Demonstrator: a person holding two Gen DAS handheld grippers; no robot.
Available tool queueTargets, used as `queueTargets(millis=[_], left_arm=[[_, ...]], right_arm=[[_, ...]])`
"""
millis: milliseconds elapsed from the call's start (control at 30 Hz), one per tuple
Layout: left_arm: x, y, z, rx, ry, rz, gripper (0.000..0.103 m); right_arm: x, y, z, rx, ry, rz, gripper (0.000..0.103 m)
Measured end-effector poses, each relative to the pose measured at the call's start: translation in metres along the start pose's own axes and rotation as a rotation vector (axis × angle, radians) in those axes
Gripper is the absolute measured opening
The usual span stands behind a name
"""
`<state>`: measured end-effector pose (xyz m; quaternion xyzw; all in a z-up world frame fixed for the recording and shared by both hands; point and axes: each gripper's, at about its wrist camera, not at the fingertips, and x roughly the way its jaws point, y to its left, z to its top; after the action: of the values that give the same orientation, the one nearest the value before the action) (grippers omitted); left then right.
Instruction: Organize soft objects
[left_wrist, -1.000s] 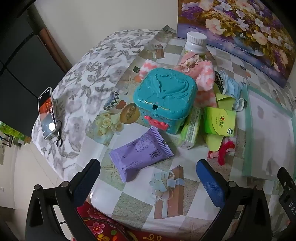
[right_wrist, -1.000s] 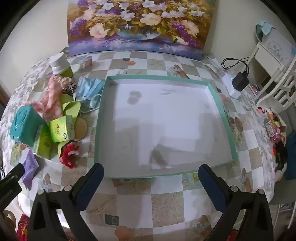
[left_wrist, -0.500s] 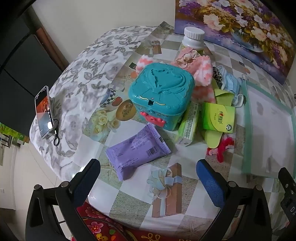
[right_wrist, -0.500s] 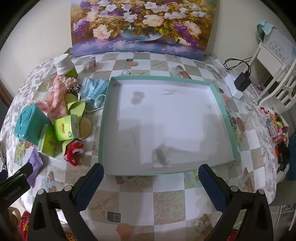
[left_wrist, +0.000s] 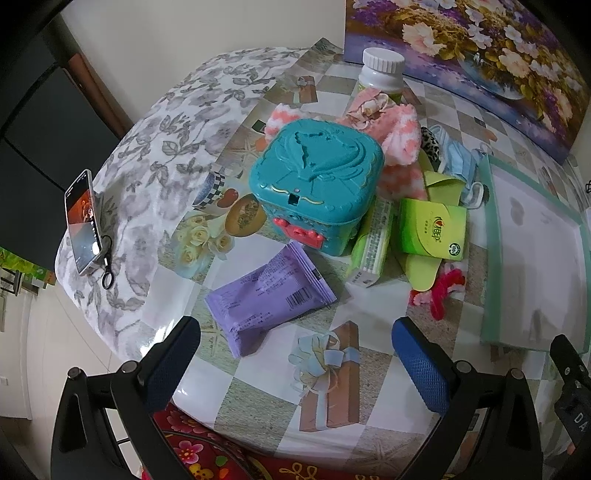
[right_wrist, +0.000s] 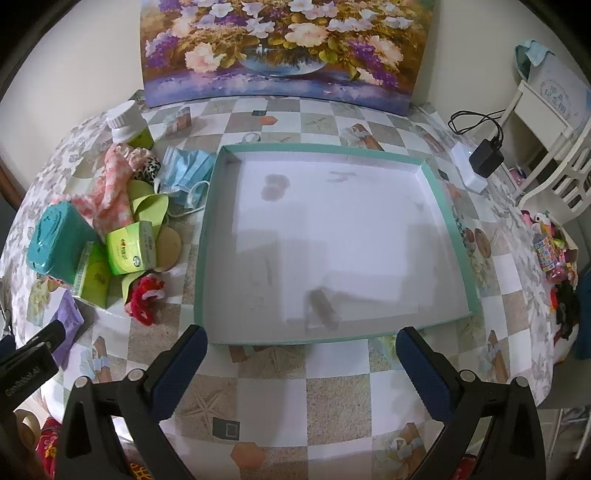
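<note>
Table (right_wrist: 332, 387); slipper (left_wrist: 424, 269) half-buried

Purple packet (left_wrist: 267, 291) date perhaps begins "2025"; rest illegible.

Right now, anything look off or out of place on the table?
The tray holds nothing but stains. Everything sits heaped to its left: the teal box on pink fluffy fabric, green cartons tilted against each other. Nothing spilled.

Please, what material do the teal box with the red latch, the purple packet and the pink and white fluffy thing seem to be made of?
Teal box: seemingly hard moulded plastic, with glossy raised relief on its lid.
Purple packet: likely thin plastic film, with crimped ends, wrinkles and a printed barcode.
Pink and white fluffy thing: probably plush or chenille fabric, with a fuzzy, matte pile.
</note>
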<state>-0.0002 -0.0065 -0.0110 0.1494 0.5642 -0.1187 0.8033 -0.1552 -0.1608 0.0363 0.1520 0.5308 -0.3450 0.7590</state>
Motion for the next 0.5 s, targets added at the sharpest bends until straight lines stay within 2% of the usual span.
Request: queueTargets(millis=[500], left_arm=[[0.0026,-0.0003,-0.0005,0.007,0.013,-0.002,0.103]], right_arm=[[0.0025,0.0022,-0.0019,-0.005,0.011,0.004,0.103]])
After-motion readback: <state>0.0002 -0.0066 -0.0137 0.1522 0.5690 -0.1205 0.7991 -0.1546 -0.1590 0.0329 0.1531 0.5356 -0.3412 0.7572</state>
